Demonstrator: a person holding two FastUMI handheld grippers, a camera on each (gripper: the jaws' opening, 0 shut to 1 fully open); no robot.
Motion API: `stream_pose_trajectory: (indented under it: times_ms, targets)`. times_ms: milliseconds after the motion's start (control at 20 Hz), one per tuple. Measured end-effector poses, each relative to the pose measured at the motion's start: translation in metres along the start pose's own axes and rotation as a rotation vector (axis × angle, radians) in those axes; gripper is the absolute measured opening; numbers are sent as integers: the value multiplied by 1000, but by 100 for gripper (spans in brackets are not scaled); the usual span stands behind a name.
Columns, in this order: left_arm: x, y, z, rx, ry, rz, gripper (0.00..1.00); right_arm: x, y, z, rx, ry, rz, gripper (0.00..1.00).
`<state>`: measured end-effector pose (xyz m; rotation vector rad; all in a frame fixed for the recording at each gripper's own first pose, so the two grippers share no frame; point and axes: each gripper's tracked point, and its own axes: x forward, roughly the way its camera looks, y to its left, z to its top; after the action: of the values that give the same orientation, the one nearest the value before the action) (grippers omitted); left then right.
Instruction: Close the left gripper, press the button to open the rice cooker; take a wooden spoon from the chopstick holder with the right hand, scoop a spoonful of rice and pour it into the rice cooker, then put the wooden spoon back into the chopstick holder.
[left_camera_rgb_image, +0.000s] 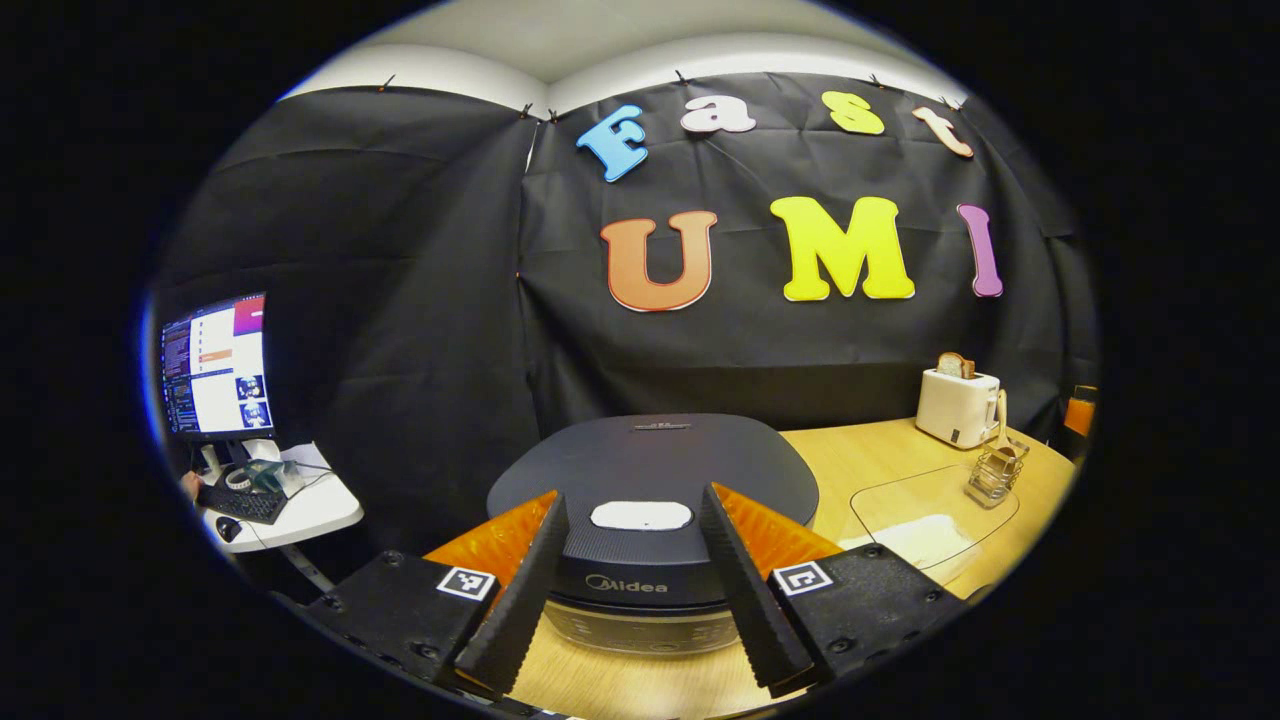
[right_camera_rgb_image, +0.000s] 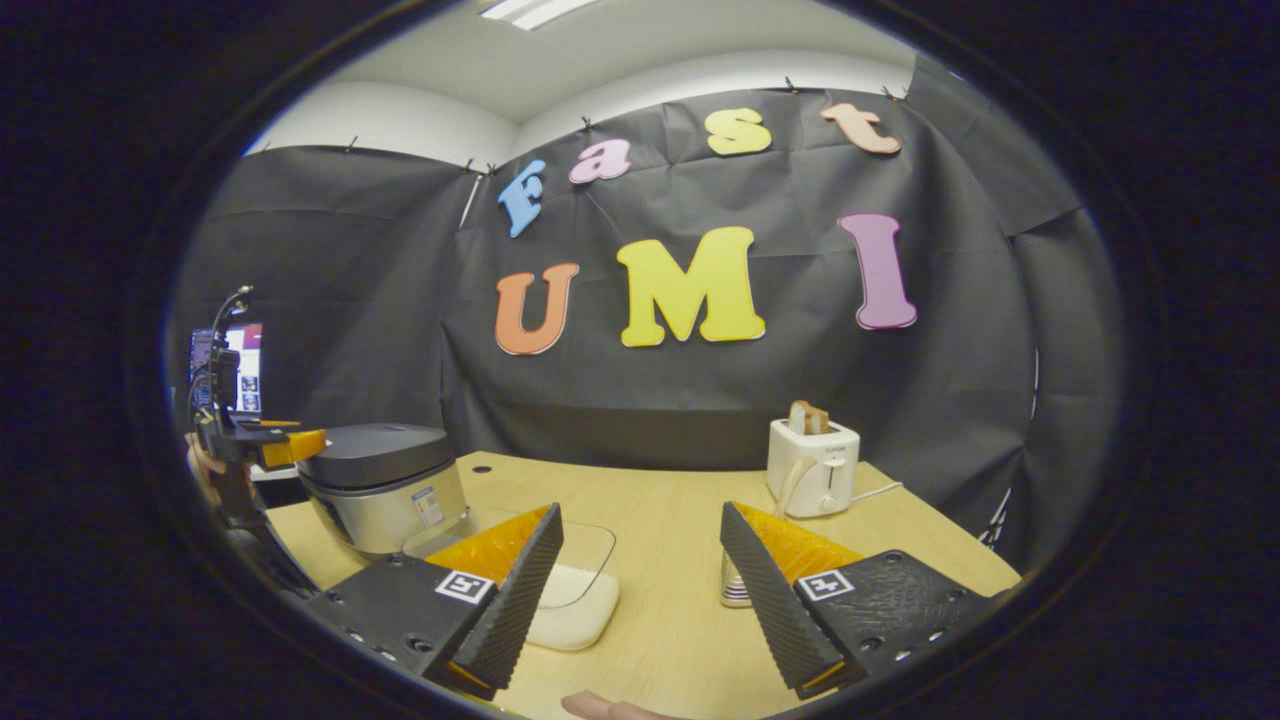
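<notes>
Lid closed on the dark grey, rounded rice cooker (left_camera_rgb_image: 650, 480), which sits directly ahead of the left gripper (left_camera_rgb_image: 636, 590) on the light wooden table (left_camera_rgb_image: 860, 460). That gripper's two fingers stand wide apart and hold nothing; the cooker's front edge lies between them. The white oval button (left_camera_rgb_image: 641, 516) on the lid sits between the fingertips, slightly beyond them, not touched. Ahead and to the right of this gripper stands the clear glass chopstick holder (left_camera_rgb_image: 994, 477) with the pale wooden spoon (left_camera_rgb_image: 1001, 420) upright in it, well apart from the fingers. Just in front of the holder lies the shallow clear container with white rice (left_camera_rgb_image: 925, 540). A white toaster (left_camera_rgb_image: 957, 406) with a slice of bread stands behind the holder.

In the right gripper view, the right gripper (right_camera_rgb_image: 640, 590) is likewise spread wide and empty. The container with rice (right_camera_rgb_image: 575, 600) lies just behind its left finger. The chopstick holder (right_camera_rgb_image: 734, 585) stands partly hidden behind its right finger; contact cannot be judged. The rice cooker (right_camera_rgb_image: 385, 485) sits far ahead to the left, with the left gripper (right_camera_rgb_image: 285, 445) beside it. The toaster (right_camera_rgb_image: 813, 465) stands ahead to the right.
</notes>
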<state>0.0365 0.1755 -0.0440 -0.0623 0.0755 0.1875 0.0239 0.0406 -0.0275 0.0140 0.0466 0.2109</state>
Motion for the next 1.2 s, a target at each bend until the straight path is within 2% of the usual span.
stream_pose_trajectory:
  times_ms: [100,150,250,350,400,600,750,850,1200]
  targets:
    - [1,-1,1,5,-17,-2,86,-2,2,1,0,1,10,94]
    - [-2,1,2,1,-28,0,85,-3,2,3,-1,-5,11,91]
    - [-3,1,2,1,-31,9,83,-6,0,7,-7,-15,3,94]
    - [-6,1,4,3,-33,23,82,-7,-3,9,-9,-20,-2,91]
    - [-7,1,5,10,-27,28,81,-8,-4,10,-10,-26,-6,94]
    - [-15,-1,4,-32,-6,68,78,-14,-6,14,-32,-40,-28,94]
    - [-24,-15,7,-46,-2,65,78,-22,-9,22,-29,-60,-55,94]
    - [-31,-30,11,-57,-9,44,78,-26,-12,23,-36,-60,-80,94]
    - [-67,-103,25,-53,-37,-60,78,-33,-9,26,-54,-69,-80,94]
